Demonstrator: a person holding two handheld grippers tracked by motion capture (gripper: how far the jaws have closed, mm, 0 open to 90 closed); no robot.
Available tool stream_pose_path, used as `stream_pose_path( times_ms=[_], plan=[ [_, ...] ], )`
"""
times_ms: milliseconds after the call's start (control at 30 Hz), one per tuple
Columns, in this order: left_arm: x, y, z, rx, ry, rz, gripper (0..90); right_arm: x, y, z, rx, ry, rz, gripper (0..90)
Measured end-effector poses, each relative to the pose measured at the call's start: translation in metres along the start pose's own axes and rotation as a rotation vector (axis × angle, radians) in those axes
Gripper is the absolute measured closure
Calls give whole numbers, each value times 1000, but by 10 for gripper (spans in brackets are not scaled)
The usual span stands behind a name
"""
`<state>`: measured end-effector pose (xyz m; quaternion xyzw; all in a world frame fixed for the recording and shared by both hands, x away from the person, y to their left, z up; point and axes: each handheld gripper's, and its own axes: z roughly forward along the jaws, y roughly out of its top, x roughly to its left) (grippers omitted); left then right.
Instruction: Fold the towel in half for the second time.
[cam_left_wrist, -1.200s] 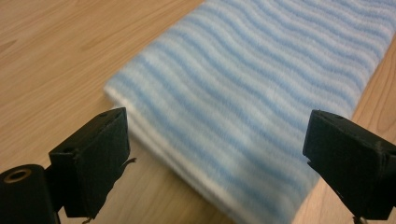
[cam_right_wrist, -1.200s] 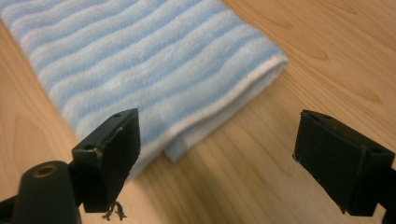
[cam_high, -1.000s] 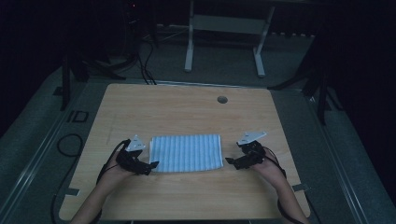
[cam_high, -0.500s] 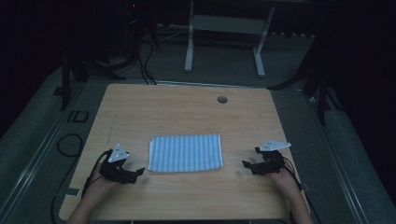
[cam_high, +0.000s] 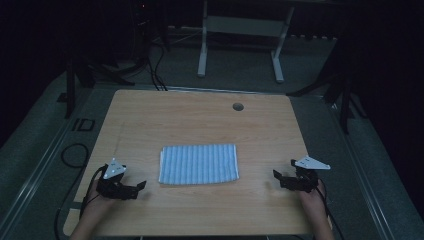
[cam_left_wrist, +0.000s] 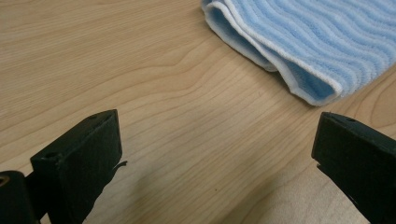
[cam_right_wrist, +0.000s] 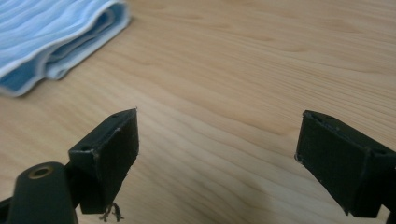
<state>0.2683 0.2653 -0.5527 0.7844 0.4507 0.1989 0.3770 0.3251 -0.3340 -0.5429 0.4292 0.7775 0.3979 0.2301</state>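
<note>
I have drawn both grippers outward from the folded towel (cam_high: 198, 164). Left gripper (cam_high: 141, 185), jaws just widened, and right gripper (cam_high: 276, 175) stand open and empty; the fold looks finished.

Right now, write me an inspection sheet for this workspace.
Surface: wooden table, one round hole near the far edge.
Job's things: folded blue striped cloth, flat at the centre, untouched.
Clutter: nothing seen.
Grippers: left tool and right tool both open and holding nothing, one on each side of the cloth; the left jaws have just been opening.
Cables: black cable looped on the floor at left.
Surroundings: dark room, white stand beyond the table.
</note>
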Motion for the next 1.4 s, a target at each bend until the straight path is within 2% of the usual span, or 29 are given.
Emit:
stream_pose_path(
  times_ms=[33,67,133,233,267,300,333,367,400,467,500,567,633,700,767,867,967,1067,1167,1400],
  plan=[
    [1,-1,-2,-7,20,0,19,-3,-3,-3,-8,-31,26,127],
    [2,-2,-3,-22,32,-7,19,-3,-3,-3,-8,-31,26,127],
    [5,-3,-6,-41,56,-37,19,-5,-5,-5,-23,-72,31,127],
    [8,-6,-9,-66,95,-69,19,-7,-7,-7,-42,-143,67,128],
    [8,-6,-10,-77,105,-78,19,-7,-7,-7,-42,-143,67,128],
    [9,-7,-11,-88,129,-90,19,-8,-8,-7,-51,-174,76,126],
    [9,-7,-11,-88,129,-90,19,-8,-8,-7,-51,-174,76,126],
    [9,-8,-11,-103,144,-104,19,-8,-8,-8,-60,-206,91,125],
    [9,-8,-11,-103,144,-104,19,-8,-8,-8,-60,-206,91,125],
    [10,-8,-12,-125,149,-122,19,-9,-9,-9,-72,-244,105,124],
    [11,-8,-12,-131,167,-132,19,-9,-9,-10,-77,-260,117,124],
    [11,-8,-12,-131,179,-142,19,-12,-10,-10,-80,-251,139,125],
    [12,-9,-13,-144,214,-159,19,-13,-10,-9,-72,-256,153,130],
    [15,-10,-14,-153,212,-189,19,-13,-11,-8,-62,-257,152,130],
    [16,-11,-14,-150,212,-195,19,-12,-10,-8,-71,-290,146,130],
    [15,-11,-13,-149,219,-186,19,-12,-10,-11,-112,-346,163,130],
    [15,-12,-14,-161,228,-197,19,-17,-11,-15,-133,-374,192,130],
    [17,-12,-17,-187,232,-217,19,-22,-14,-17,-130,-395,223,130],
    [18,-13,-20,-212,240,-238,19,-23,-13,-17,-122,-388,231,130],
    [19,-13,-20,-216,236,-242,19,-23,-13,-15,-105,-382,227,130]
  ],
)
